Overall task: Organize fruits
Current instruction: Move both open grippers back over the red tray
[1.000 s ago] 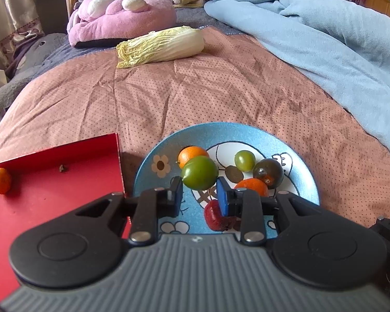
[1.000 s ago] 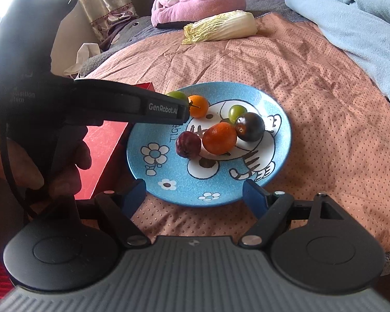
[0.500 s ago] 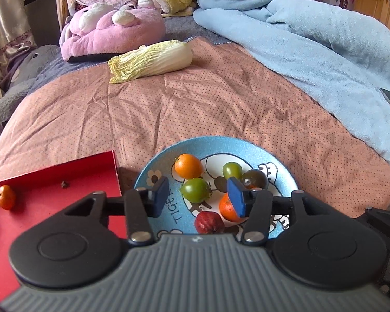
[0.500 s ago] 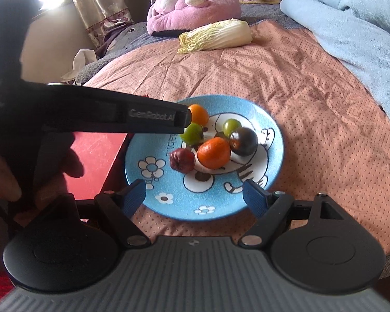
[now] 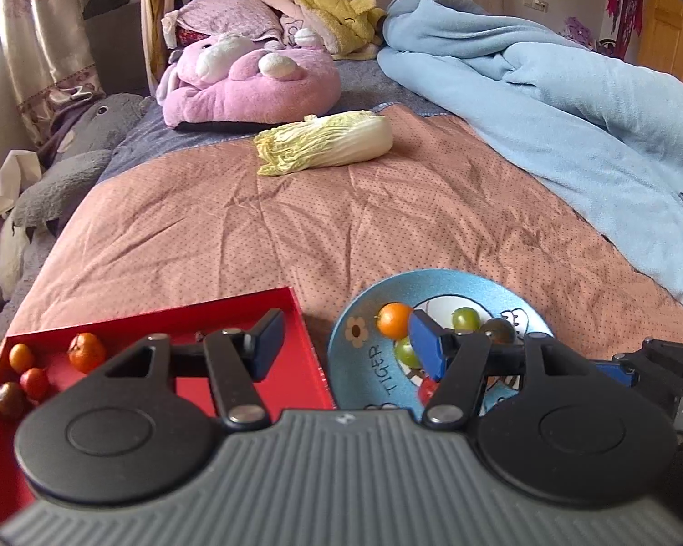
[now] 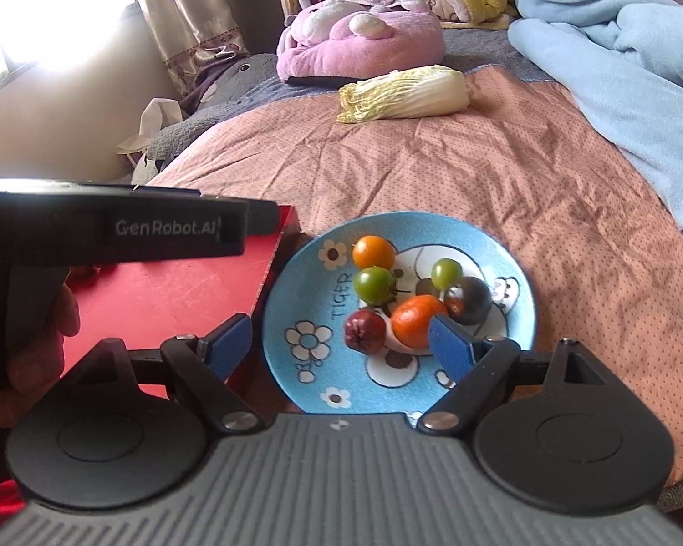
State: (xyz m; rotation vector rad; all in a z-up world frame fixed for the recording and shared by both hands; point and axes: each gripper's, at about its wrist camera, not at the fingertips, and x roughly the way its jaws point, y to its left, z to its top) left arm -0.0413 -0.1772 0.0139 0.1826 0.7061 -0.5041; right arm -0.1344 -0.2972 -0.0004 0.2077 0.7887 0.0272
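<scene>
Green tomato (image 6: pixel 374 285) lies on plate (image 6: pixel 519 318), beyond right tool (image 6: pixel 339 346).

The left gripper (image 5: pixel 346 346) fills the lower half of its own view, tilted downward, its jaws opening with nothing between them. The right gripper (image 6: pixel 339 343) has wide, empty jaws. At the left edge of the right view, a hand (image 6: pixel 32 341) grips the left gripper's handle.

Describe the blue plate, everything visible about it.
The plate is round, shallow and glossy blue, printed with a cartoon tiger, daisies and the word TIGER. It lies flat on the pink dotted bedspread, right beside the red tray. Six small fruits sit on it: two orange, two green, one dark, one wrinkled red. Neither tool touches it.
</scene>
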